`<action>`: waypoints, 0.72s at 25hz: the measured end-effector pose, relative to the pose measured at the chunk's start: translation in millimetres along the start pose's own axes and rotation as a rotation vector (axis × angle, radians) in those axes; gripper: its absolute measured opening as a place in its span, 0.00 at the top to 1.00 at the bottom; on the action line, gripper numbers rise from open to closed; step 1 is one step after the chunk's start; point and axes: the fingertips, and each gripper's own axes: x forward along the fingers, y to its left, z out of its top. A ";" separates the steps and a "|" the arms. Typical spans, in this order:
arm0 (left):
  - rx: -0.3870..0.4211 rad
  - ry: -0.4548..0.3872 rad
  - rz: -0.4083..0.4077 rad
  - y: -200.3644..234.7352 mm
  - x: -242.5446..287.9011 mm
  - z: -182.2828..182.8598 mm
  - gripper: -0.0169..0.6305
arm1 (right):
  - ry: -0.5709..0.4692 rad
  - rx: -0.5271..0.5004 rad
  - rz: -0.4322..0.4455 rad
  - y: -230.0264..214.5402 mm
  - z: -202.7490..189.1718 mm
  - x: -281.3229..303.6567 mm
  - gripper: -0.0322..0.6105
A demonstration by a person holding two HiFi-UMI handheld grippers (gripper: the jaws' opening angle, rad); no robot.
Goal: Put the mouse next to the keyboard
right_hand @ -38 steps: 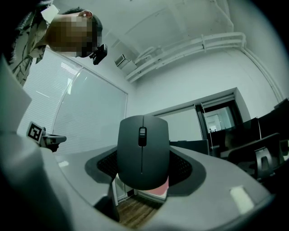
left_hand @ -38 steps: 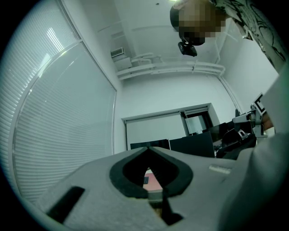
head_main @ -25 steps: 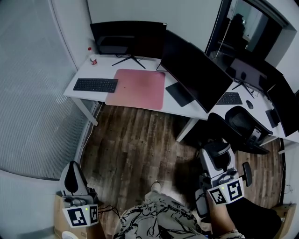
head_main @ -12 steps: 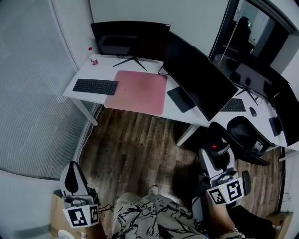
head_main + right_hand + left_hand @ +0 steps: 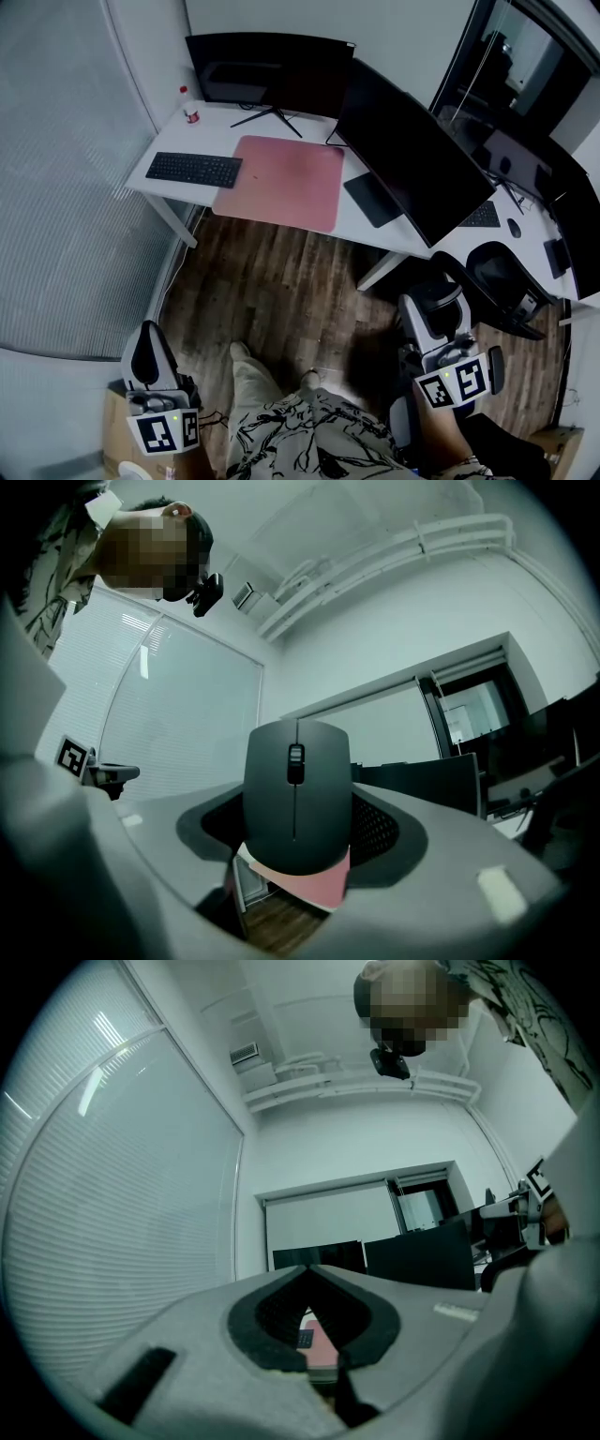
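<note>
White desk (image 5: 214, 127): keyboard (image 5: 194, 170), pink mat (image 5: 281, 181); right tool (image 5: 433, 314) grips mouse (image 5: 296, 794).

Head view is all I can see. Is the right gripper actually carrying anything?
Observer: Yes. The right gripper view shows the right gripper closed on a dark grey computer mouse, with its scroll wheel facing the camera.
Operator: And the left gripper?
Observer: The left gripper has nothing in it. In the left gripper view its jaws meet at the tips.
Operator: Which way is it pointing?
Observer: Toward the desk. A strip of the pink rectangular desk mat shows through the gap between its pads.
</note>
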 end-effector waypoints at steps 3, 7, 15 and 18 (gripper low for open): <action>0.005 -0.009 -0.009 17.1 18.3 0.3 0.98 | -0.008 -0.011 -0.012 7.3 0.0 18.5 0.48; 0.006 -0.021 -0.020 38.5 42.1 2.1 0.98 | -0.008 -0.012 -0.019 17.0 -0.8 42.5 0.48; -0.007 -0.023 -0.044 62.6 80.3 -3.5 0.98 | -0.010 -0.010 -0.045 24.9 -3.3 79.1 0.48; -0.009 -0.023 -0.047 72.0 91.8 -3.7 0.98 | -0.009 -0.007 -0.053 27.1 -4.3 91.0 0.48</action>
